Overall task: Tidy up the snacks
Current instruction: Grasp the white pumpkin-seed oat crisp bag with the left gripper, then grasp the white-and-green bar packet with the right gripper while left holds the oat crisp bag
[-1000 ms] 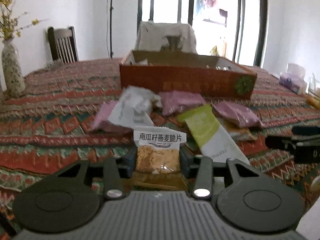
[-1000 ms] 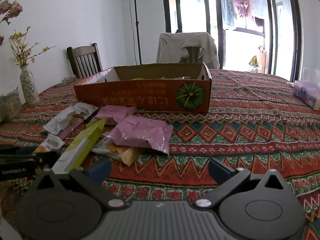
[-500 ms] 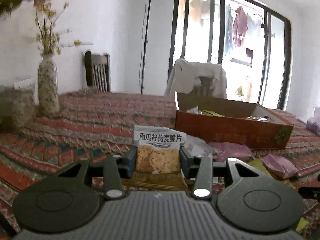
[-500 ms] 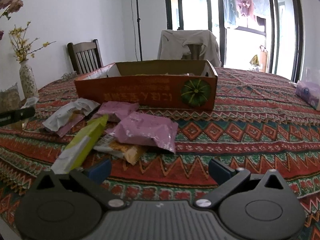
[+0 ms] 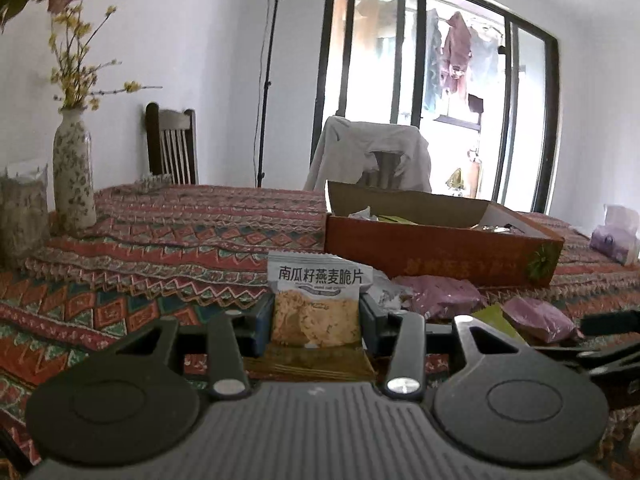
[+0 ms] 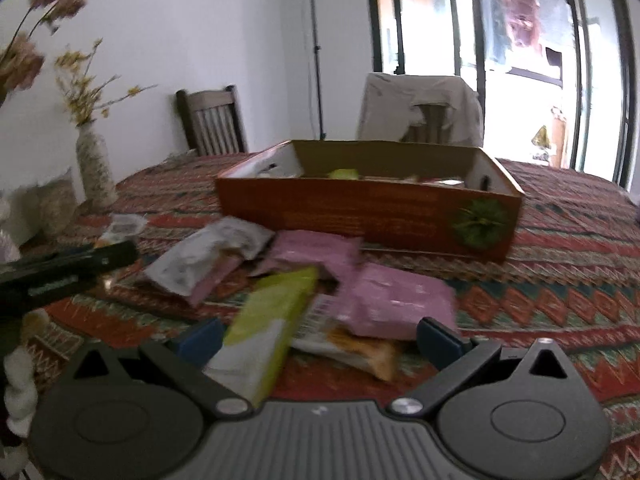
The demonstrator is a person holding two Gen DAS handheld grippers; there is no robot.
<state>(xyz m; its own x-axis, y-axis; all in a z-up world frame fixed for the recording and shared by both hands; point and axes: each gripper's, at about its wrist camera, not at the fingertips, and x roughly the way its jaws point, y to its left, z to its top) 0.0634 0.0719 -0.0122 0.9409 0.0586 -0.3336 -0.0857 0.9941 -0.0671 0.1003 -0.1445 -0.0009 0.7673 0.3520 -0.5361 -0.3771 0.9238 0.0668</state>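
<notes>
Two views, left wrist first. The left gripper has its fingers closed on an oat-crisp packet, which stands upright between them with its printed header above the pads. The cardboard box lies ahead and to the right of that packet, on the patterned tabletop; a few wrappers show inside it, though I cannot tell which kinds. Loose pink packets lie just in front of the box wall. The held packet probably goes up and rightward over the near wall.

From the right wrist, the right gripper hovers with fingers spread wide and nothing pressed between them. A green-and-white packet lies just ahead of the left finger, its long axis running away toward the box. Pink packets and a silver wrapper lie between these fingers and the box. This hand is nearer the loose pile; the green packet looks its easiest pick.
</notes>
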